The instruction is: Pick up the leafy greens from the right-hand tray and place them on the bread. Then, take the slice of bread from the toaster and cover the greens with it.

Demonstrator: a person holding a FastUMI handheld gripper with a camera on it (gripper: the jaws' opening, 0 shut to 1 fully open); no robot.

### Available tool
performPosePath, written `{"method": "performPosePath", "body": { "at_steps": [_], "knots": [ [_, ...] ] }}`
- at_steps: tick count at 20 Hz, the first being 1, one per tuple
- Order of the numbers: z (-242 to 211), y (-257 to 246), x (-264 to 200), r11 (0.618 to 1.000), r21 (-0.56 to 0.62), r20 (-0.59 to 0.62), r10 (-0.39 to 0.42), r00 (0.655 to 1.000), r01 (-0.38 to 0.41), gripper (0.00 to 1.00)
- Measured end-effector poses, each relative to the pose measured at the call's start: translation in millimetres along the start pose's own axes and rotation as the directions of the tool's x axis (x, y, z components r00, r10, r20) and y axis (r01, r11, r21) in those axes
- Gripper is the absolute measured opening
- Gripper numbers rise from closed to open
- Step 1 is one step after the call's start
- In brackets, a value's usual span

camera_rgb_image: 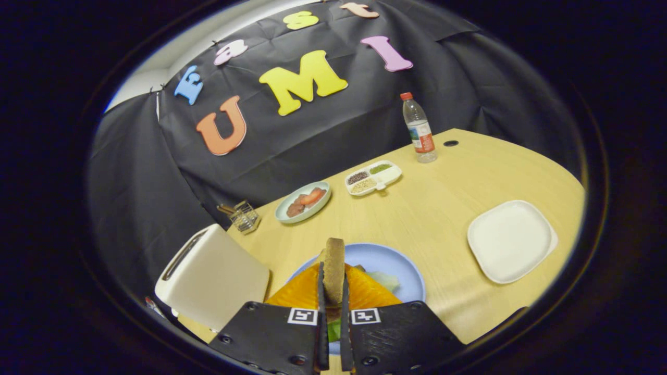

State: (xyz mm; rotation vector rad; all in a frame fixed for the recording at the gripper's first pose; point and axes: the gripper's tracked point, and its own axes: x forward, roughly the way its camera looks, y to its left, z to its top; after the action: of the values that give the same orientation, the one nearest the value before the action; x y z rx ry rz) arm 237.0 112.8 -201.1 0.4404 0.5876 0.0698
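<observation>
Brown bread slice (334, 263) clamped upright in nearly-closed claw (333, 291), prob. above blue plate (396, 265) w/ greens (385, 280).

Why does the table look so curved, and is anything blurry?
Gripper view: the fisheye lens bends the table edge and leans the water bottle; the tongs, shut on the bread slice, look soft up close, while the white tray stays sharp under even light.

Legible text: none can be made out. A label is carried on the water bottle (419, 128) at the far side of the desk (443, 219), but its print is too small to be read. Two square coded markers (303, 315) are borne at the base of the fingers (321, 291); no characters are shown.
</observation>
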Motion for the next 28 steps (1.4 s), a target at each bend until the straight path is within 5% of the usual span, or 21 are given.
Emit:
{"method": "performPosePath", "body": {
  "at_steps": [8,9,11,15,22,28],
  "knots": [
    [-8.3,-32.9,3.7,0.994,-0.078,-0.037,-0.079,0.996,0.076,0.55],
    [-5.4,-34.0,2.1,0.993,-0.091,-0.027,-0.083,0.996,0.080,0.58],
    [3.2,-33.8,-1.8,0.988,-0.130,0.004,-0.086,0.996,0.085,0.80],
    [34.6,-23.5,-30.9,0.963,-0.241,0.141,-0.088,0.986,0.120,0.96],
    [88.9,4.1,-135.1,0.918,-0.350,0.407,-0.032,0.913,0.188,0.96],
    [82.7,13.4,-214.0,0.902,-0.377,0.505,0.012,0.863,0.208,0.96]
  ]
}}
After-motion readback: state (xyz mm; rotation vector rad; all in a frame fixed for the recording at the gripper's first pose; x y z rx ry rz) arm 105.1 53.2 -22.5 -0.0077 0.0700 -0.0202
